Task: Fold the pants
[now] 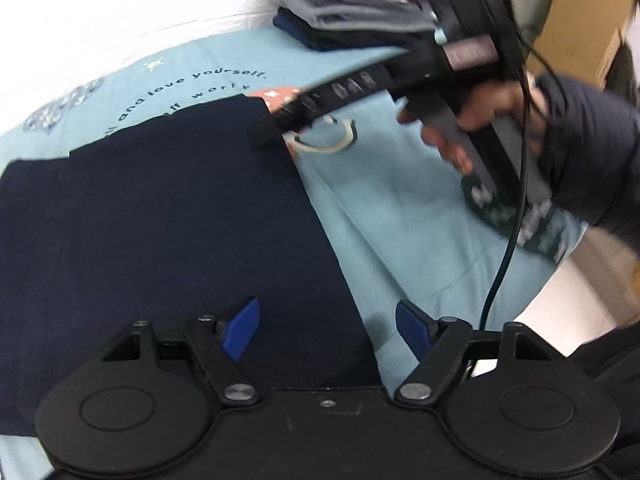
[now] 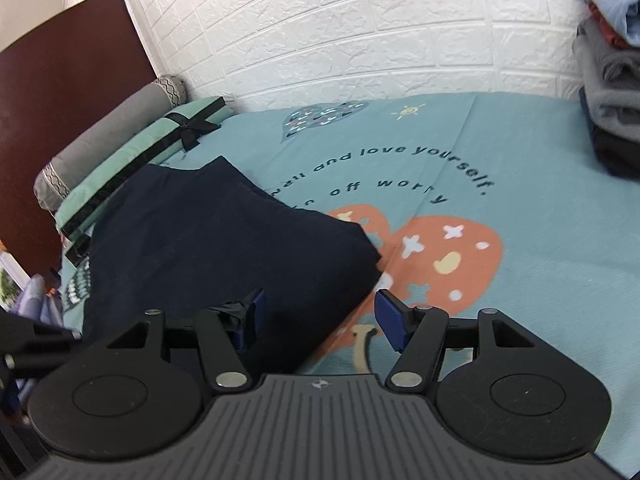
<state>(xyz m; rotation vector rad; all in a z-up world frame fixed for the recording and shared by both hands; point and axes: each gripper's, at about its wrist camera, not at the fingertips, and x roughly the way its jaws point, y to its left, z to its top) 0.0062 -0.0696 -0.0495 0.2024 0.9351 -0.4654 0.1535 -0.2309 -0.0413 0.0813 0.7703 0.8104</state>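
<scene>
The dark navy pants (image 1: 160, 220) lie flat on the bed's light-blue printed cover (image 2: 520, 208), already doubled into a compact dark slab, with one end running toward the pillows (image 2: 120, 152) at the head of the bed and its right-hand corner lying over the orange print. Laid out this flat and smooth, they look ready for another fold or for moving to the stack of folded clothes (image 1: 352, 12) against the wall at the bed's far edge. The left claw (image 1: 326, 330) hangs over the near part of the cloth, its blue pads apart and holding nothing. The right claw (image 2: 318, 316) is also spread wide and empty, straddling the pants' near right edge, probably so that either one can drop onto an edge. In the left wrist view the right claw's finger reaches down beside the pants' far corner, though whether it touches the cloth I cannot tell.
</scene>
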